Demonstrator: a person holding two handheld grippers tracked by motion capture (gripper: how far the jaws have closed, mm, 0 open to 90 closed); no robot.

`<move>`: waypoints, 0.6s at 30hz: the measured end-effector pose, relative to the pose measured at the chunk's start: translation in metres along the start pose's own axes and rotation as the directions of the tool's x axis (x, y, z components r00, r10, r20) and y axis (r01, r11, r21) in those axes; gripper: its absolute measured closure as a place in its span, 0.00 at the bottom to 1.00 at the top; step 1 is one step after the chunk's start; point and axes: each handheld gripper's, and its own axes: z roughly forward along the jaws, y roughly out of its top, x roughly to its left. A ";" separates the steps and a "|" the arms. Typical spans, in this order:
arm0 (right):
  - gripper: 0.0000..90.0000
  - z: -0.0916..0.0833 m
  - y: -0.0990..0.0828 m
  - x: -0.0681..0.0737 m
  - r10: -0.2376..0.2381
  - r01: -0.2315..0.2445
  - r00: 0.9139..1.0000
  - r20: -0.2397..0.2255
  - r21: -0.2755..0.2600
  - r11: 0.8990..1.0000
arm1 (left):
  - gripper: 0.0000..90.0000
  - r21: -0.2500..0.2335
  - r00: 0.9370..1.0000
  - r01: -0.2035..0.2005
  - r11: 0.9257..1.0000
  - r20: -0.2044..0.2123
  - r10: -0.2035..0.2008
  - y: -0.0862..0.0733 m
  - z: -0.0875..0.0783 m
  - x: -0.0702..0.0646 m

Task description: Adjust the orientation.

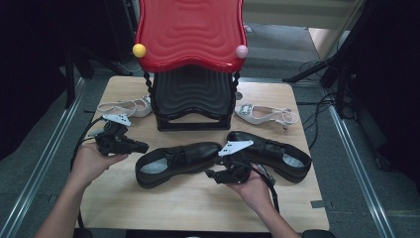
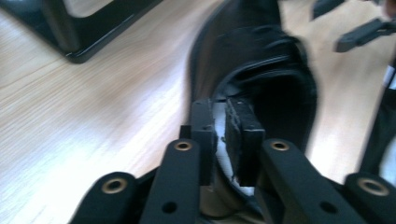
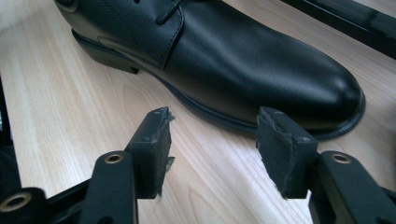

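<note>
So on the far left of the wooden table [image 1: 198,203] a white sandal [image 1: 126,106] sat by itself, and just in front of it was the left gripper [image 1: 141,147], held in the person's left hand [image 1: 91,161] and pointing at the heel end of the near black shoe [image 1: 176,161]. In the left gripper view its jaws were nearly together, pinching the back rim of that shoe's collar [image 2: 219,126], with 1 pad inside the opening and 1 outside, though the frame was a bit blurry. That shoe lay on its sole across the middle of the table, toe pointing right, just in front of the black stand [image 1: 193,101] with the red wavy top [image 1: 190,32]. The right gripper [image 1: 213,173] was near the toe, jaws spread wide with nothing between them; in the right gripper view the toe cap [image 3: 280,79] was just past the pads [image 3: 152,140], not touching. Behind it lay the 2nd black shoe [image 1: 277,153], and further right another white sandal [image 1: 265,114].
</note>
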 end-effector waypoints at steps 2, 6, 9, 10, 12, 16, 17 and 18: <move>0.57 0.005 0.002 0.001 0.006 -0.006 1.000 -0.007 0.015 1.000 | 0.99 0.000 0.999 0.019 1.000 0.026 -0.019 -0.002 0.004 0.008; 0.73 0.017 0.004 0.007 -0.009 0.010 1.000 -0.028 0.016 1.000 | 1.00 -0.008 0.998 0.046 0.999 0.041 -0.046 -0.006 0.017 0.020; 0.80 0.020 0.004 0.009 -0.023 0.024 0.999 -0.026 0.010 1.000 | 1.00 0.000 0.998 0.033 0.999 0.049 -0.033 -0.007 0.024 0.022; 0.84 0.021 0.004 0.010 -0.024 0.024 0.999 -0.027 0.008 1.000 | 1.00 0.000 0.999 0.033 0.999 0.041 -0.033 -0.008 0.027 0.022; 0.92 0.024 0.005 0.010 -0.006 0.006 0.999 -0.038 0.005 1.000 | 1.00 0.016 0.999 0.035 0.999 0.024 -0.035 -0.010 0.035 0.024; 1.00 0.032 0.006 0.015 0.026 -0.025 0.996 -0.082 0.015 1.000 | 1.00 0.050 0.999 0.023 0.998 0.034 -0.025 -0.011 0.049 0.022; 1.00 0.032 0.006 0.015 0.026 -0.025 0.996 -0.082 0.015 1.000 | 1.00 0.050 0.999 0.023 0.998 0.034 -0.025 -0.011 0.049 0.022; 1.00 0.035 0.008 0.016 0.029 -0.028 0.996 -0.087 0.020 0.999 | 1.00 0.049 0.999 0.023 0.999 0.042 -0.025 -0.010 0.051 0.021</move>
